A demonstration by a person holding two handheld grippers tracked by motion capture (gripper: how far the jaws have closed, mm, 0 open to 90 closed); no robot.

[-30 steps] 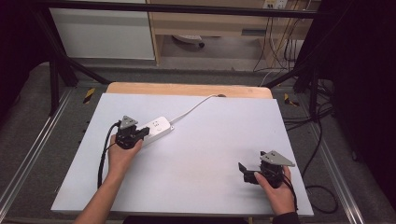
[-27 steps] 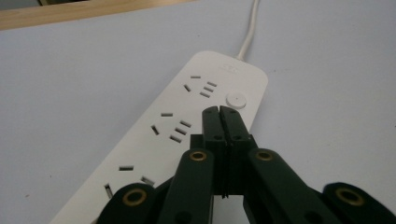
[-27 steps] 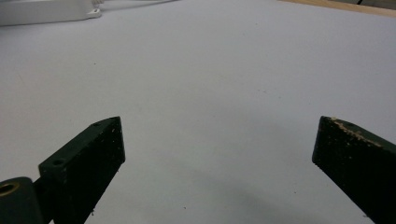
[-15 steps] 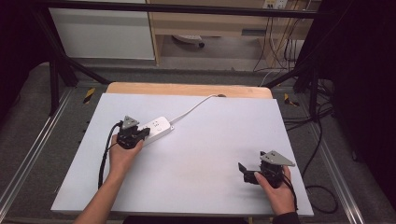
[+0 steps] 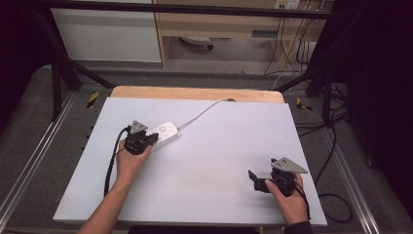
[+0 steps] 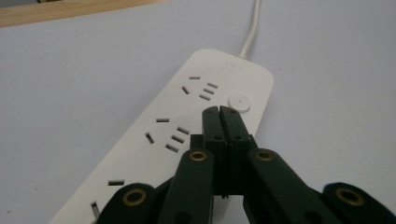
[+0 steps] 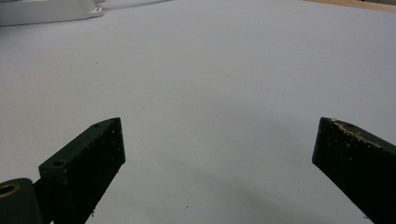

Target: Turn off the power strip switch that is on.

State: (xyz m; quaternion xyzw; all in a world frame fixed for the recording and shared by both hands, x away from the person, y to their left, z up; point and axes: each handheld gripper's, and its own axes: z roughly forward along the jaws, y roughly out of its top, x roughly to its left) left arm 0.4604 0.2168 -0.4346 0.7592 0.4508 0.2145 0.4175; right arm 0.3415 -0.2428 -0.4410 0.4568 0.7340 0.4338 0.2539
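Observation:
A white power strip (image 5: 164,132) lies at the table's left, its white cable (image 5: 202,113) running off toward the far edge. My left gripper (image 5: 152,139) is shut with nothing between its jaws, tips over the strip. In the left gripper view the closed jaws (image 6: 219,112) sit just short of the strip's round button (image 6: 238,101), above the sockets of the power strip (image 6: 187,121); contact cannot be told. My right gripper (image 5: 254,178) rests low at the table's right front, open and holding nothing. In the right gripper view its fingers (image 7: 98,149) stand wide apart over bare white surface.
The white tabletop (image 5: 219,146) lies on a wooden board whose far edge (image 5: 195,92) shows. Black frame rails and loose cables (image 5: 331,146) run around the table. A corner of the power strip (image 7: 46,11) shows far off in the right gripper view.

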